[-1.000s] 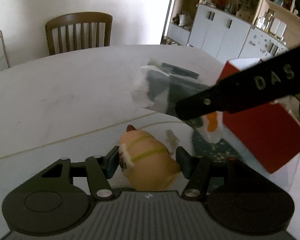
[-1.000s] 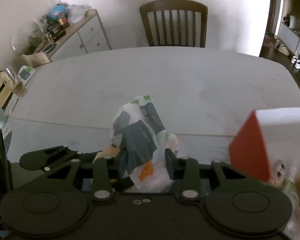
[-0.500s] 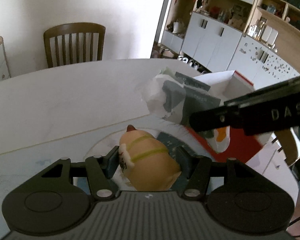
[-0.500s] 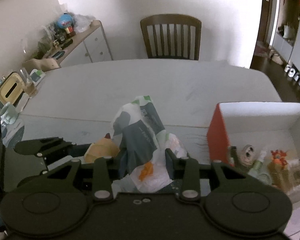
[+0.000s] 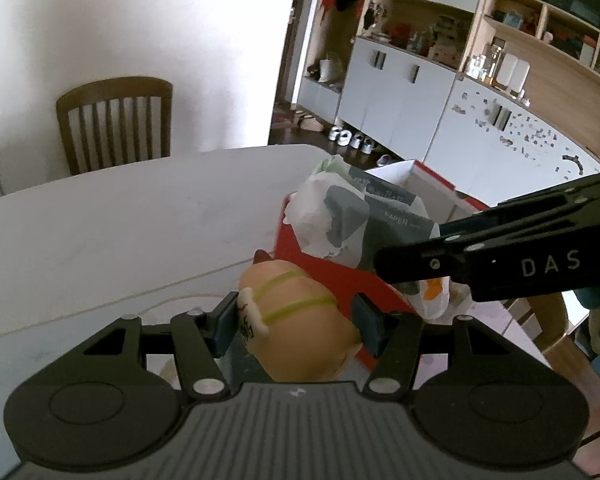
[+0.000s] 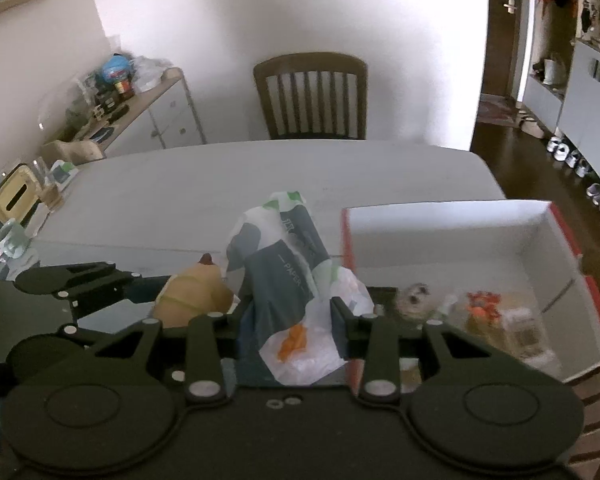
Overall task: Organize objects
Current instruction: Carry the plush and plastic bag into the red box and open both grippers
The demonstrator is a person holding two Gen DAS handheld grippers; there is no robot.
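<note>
A: Where does the red box [image 6: 560,236] lie relative to each load?

B: To the right. The right tongs [image 6: 292,328], closed on the tissue pack [image 6: 284,264], are just beside its left wall, so nearer. The left tongs [image 5: 296,320], gripping the plush toy [image 5: 296,320], hold it farther left over the surface [image 6: 260,172].

A: Pack orientation?

B: Long axis points away from the tongs, tilted upward.

The left tool [image 5: 296,320], low in the centre of its own frame, is clamped on a tan toy [image 5: 296,320], while the right tool [image 6: 292,320] grips a crumpled paper bag [image 6: 288,280], reaching in from the right edge of the left view.
</note>
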